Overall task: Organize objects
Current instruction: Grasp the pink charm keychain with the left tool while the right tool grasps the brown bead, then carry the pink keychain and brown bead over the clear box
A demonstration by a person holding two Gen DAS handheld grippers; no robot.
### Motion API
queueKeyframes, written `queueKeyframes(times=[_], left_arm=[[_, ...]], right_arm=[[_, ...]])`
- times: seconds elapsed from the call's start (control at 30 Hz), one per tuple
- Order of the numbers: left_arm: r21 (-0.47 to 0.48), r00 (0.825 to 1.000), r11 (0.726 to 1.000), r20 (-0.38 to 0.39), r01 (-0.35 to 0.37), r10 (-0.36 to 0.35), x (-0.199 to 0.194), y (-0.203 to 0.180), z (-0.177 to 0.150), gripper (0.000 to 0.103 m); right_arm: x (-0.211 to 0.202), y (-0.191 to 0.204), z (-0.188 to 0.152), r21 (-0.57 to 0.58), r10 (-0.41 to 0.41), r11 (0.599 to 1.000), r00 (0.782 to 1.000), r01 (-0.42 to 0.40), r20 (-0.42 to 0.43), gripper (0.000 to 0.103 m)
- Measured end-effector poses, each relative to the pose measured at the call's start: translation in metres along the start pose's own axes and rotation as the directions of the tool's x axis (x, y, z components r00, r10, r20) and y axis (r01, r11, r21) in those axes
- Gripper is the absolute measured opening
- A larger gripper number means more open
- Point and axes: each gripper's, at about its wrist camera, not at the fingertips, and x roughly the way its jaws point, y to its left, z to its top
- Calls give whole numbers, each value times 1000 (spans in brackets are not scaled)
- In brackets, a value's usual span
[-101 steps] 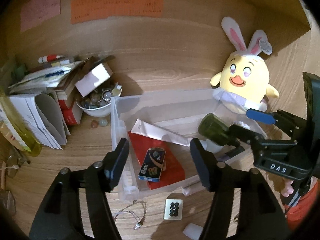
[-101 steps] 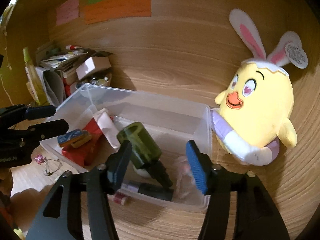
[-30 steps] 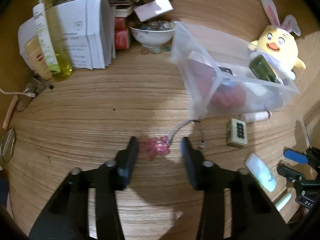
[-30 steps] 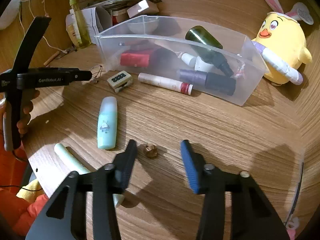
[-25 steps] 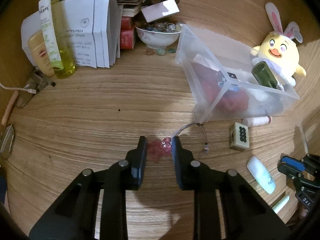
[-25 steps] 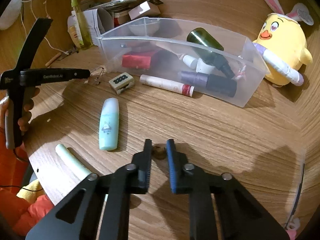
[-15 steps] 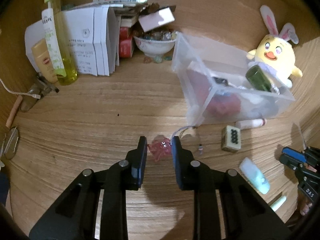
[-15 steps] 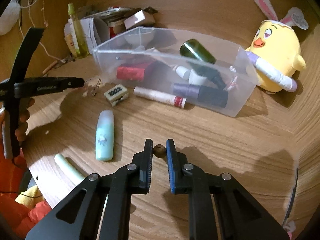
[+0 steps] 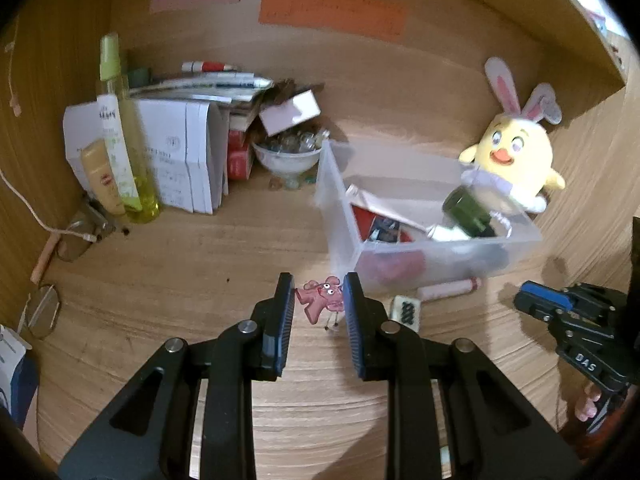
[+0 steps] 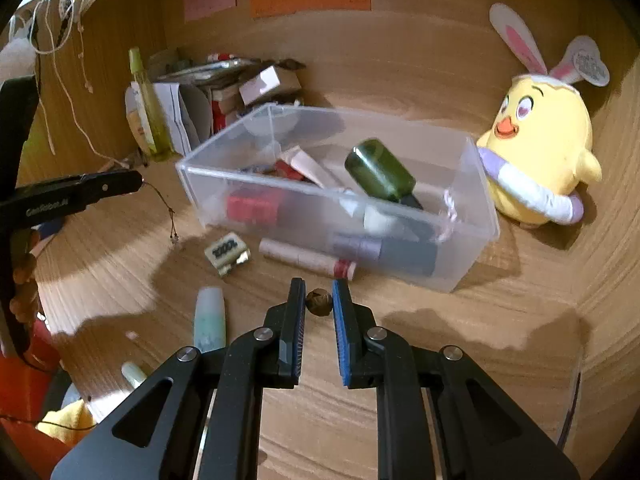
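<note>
The left gripper (image 9: 319, 304) has its jaws closed on a pink charm (image 9: 323, 298), its cord dangling clear of the worktop (image 9: 160, 264). The right gripper (image 10: 319, 300) pinches a small brown bead (image 10: 319, 301) tightly, presumably for transfer. Beyond both stands the clear bin (image 10: 472, 216), already holding a green bottle (image 10: 380, 176); its lower contents blur behind the wall.
</note>
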Motion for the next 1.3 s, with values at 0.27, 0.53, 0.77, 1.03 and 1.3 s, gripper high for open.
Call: queueKeyframes(times=[0.27, 0.53, 0.77, 1.03, 1.3], left_arm=[[13, 998, 999, 57, 38, -38, -15, -14, 13, 24], [38, 993, 997, 96, 62, -65, -21, -30, 27, 24], [72, 986, 995, 144, 70, -80, -26, -47, 46, 24], [80, 981, 993, 169, 88, -100, -23, -54, 67, 24], [49, 979, 991, 157, 122, -129, 0, -50, 80, 24]], right_arm=[[-6, -1, 19, -21, -13, 1000, 999, 14, 49, 12], [-17, -4, 34, 3, -8, 1000, 994, 7, 108, 12], [-21, -6, 44, -2, -10, 1000, 991, 11, 136, 12], [-23, -10, 65, -12, -37, 999, 983, 40, 181, 12], [-16, -23, 83, 17, -90, 996, 977, 88, 194, 12]])
